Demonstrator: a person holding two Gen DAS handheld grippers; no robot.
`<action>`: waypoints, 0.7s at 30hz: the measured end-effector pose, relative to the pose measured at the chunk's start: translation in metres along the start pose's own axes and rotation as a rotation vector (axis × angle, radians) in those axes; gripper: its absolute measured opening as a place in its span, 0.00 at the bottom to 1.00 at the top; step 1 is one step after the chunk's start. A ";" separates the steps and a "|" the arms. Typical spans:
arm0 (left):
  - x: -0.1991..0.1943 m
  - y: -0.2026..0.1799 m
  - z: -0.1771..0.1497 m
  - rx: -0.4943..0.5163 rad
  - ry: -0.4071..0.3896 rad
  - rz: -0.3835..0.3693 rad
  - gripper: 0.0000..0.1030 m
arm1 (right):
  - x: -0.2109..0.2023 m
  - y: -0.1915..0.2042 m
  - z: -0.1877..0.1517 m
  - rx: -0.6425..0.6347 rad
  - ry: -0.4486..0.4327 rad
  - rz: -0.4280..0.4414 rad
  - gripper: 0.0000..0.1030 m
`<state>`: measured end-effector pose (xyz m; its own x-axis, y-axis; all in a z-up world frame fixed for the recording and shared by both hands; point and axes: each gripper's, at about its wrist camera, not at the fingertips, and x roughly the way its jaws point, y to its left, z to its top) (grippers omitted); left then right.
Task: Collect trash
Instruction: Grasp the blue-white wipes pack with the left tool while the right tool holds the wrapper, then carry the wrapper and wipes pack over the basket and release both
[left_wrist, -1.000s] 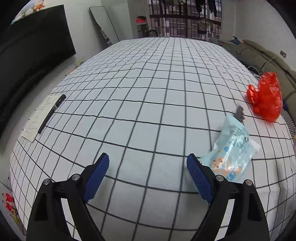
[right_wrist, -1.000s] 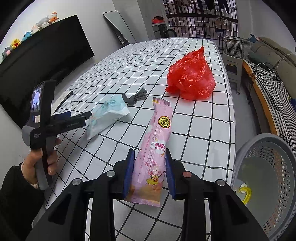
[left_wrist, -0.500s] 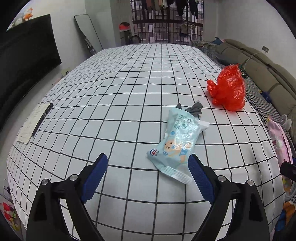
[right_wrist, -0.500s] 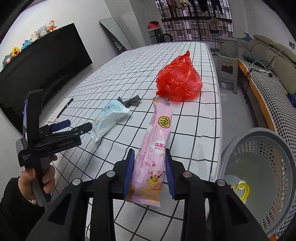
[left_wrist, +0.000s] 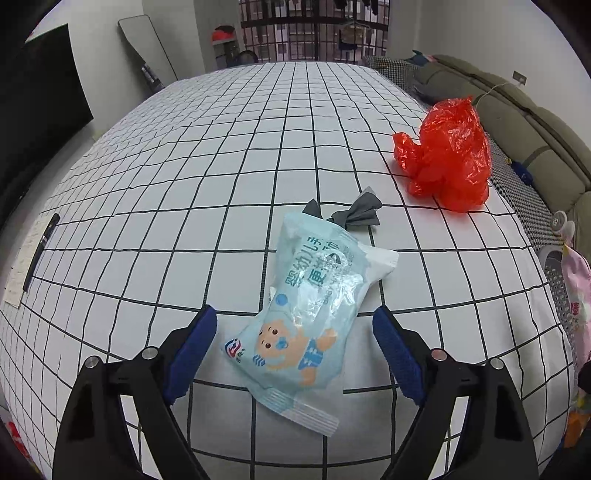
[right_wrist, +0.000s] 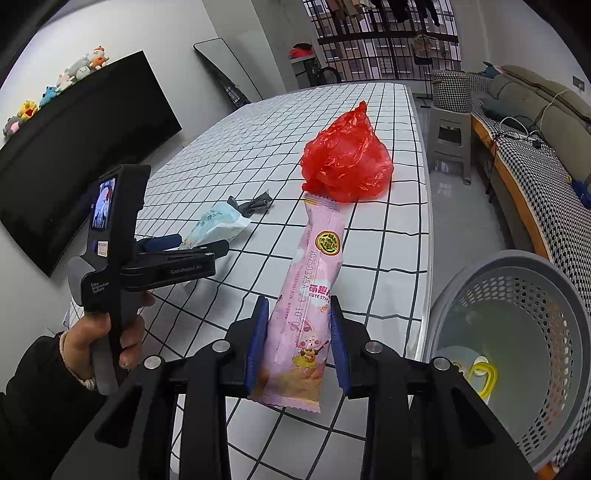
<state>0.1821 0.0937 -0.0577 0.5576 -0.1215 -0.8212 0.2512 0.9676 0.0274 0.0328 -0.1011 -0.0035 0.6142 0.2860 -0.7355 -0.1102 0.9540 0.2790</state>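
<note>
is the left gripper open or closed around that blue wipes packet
Open. The left gripper has its blue pads spread on either side of the blue wipes packet, not touching it.

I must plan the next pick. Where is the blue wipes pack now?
In the left wrist view the blue wipes pack lies on the checked table, between the open left gripper fingers, just before the grey scrap.

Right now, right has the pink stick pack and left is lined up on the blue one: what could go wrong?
1. The right gripper pinches the pink snack pack near its bottom end; the long upper part may flop and catch the grey basket rim.
2. The light-blue wipes pack lies flat between the open left gripper fingers, so closing may slide it or snag the checked tablecloth.
</note>
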 end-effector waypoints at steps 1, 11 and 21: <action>0.002 0.000 0.000 -0.002 0.010 -0.009 0.70 | 0.000 -0.001 0.000 0.001 0.001 0.000 0.31; -0.023 -0.001 -0.014 -0.028 -0.019 -0.025 0.47 | 0.001 -0.007 0.000 0.016 0.003 -0.004 0.31; -0.089 -0.027 -0.039 -0.024 -0.122 -0.024 0.47 | -0.016 -0.026 -0.009 0.048 -0.026 -0.024 0.31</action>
<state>0.0949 0.0869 -0.0070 0.6442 -0.1689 -0.7460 0.2475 0.9689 -0.0057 0.0190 -0.1293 -0.0042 0.6367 0.2599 -0.7260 -0.0576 0.9549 0.2914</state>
